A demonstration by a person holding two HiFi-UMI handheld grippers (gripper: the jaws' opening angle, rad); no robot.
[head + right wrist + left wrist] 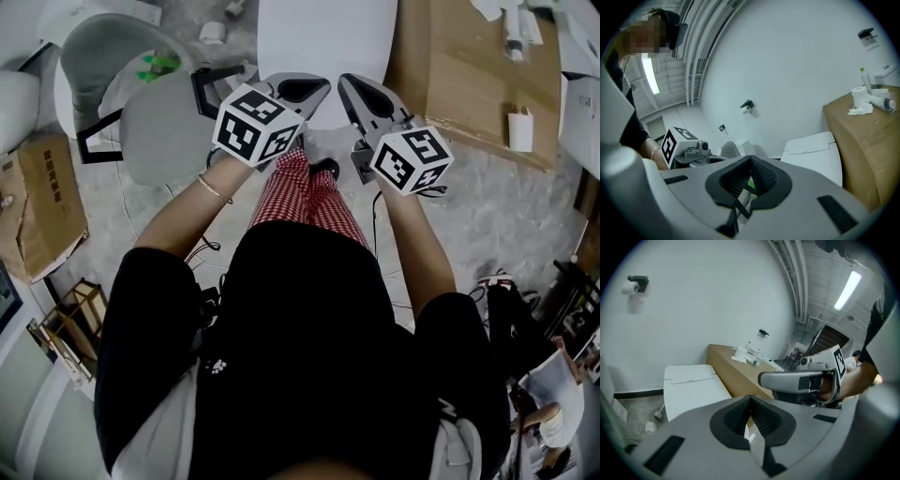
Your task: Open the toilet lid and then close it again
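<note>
Standing over the toilet, the person holds both grippers just short of the lid, which lies flat and shut at the far middle. A cardboard box sits just right of it. The left gripper and the right gripper each have their jaws closed tip to tip, with nothing between them. The step in hand is likely the reach for the lid's near edge, since the lid is not yet raised. To do it well, one gripper should part its jaws, come in low at the near rim and pinch the lid squarely. The lift should then follow the lid's own arc, slowly and clear of the box. The lowering should be just as gentle, so the lid does not slam.
</note>
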